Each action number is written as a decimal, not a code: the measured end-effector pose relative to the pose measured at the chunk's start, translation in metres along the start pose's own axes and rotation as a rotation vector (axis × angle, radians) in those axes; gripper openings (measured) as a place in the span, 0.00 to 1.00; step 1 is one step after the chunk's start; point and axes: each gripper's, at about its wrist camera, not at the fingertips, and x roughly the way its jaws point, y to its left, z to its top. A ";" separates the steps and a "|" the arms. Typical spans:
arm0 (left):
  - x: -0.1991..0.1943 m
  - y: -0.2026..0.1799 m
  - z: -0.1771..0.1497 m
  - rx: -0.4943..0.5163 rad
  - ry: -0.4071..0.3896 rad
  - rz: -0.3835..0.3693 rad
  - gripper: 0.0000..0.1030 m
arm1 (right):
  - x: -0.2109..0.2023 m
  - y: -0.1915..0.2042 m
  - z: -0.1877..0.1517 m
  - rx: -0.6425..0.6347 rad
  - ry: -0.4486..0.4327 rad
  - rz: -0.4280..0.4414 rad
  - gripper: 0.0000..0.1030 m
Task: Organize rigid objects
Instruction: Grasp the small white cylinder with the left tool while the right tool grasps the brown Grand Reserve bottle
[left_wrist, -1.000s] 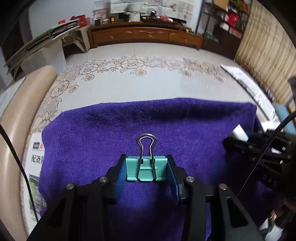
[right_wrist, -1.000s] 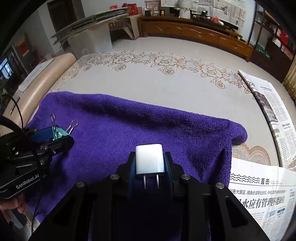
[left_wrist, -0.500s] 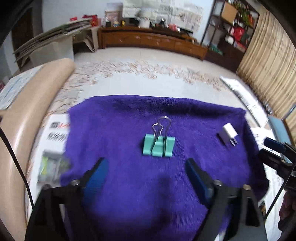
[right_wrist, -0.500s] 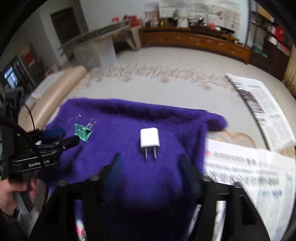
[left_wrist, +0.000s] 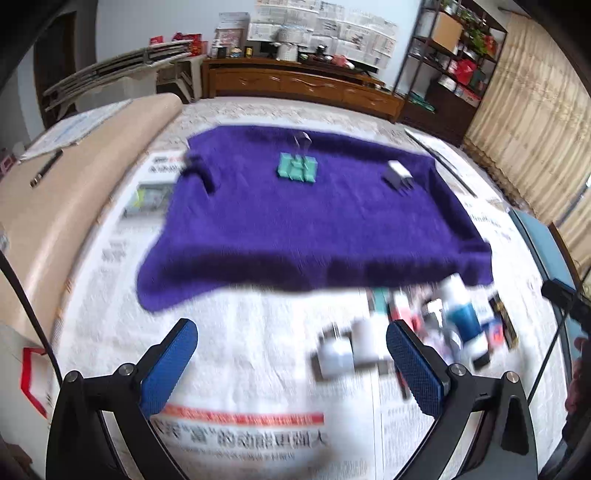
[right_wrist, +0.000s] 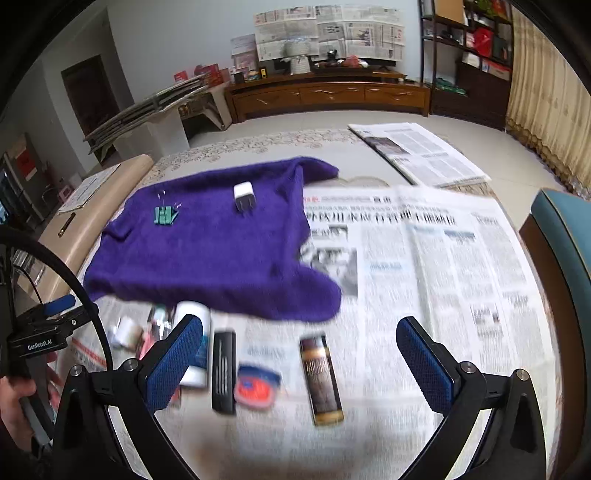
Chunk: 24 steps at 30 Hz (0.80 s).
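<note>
Left wrist view, left tool (left_wrist: 291, 354) opening, empty, right tool (right_wrist: 299, 354) likewise, fuzzy purple towel (left_wrist: 295, 229).

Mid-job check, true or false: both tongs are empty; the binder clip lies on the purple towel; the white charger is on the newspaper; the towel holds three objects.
1. Both tongs, left tongs and right tongs, are empty: true, their jaws are opening with nothing between.
2. The green binder clip lies on the purple towel: true.
3. The white charger is on the newspaper: false, it is on the towel.
4. The towel holds three objects: false, two.
</note>
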 end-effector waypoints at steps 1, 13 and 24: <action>0.004 -0.002 -0.005 0.015 0.014 0.003 1.00 | 0.000 -0.001 -0.004 0.008 0.000 -0.011 1.00; 0.026 -0.012 -0.026 0.051 0.002 0.109 0.99 | 0.008 -0.004 -0.019 -0.006 0.032 -0.057 1.00; 0.026 -0.017 -0.028 0.042 -0.038 0.141 0.90 | 0.008 -0.011 -0.023 0.003 0.043 -0.046 1.00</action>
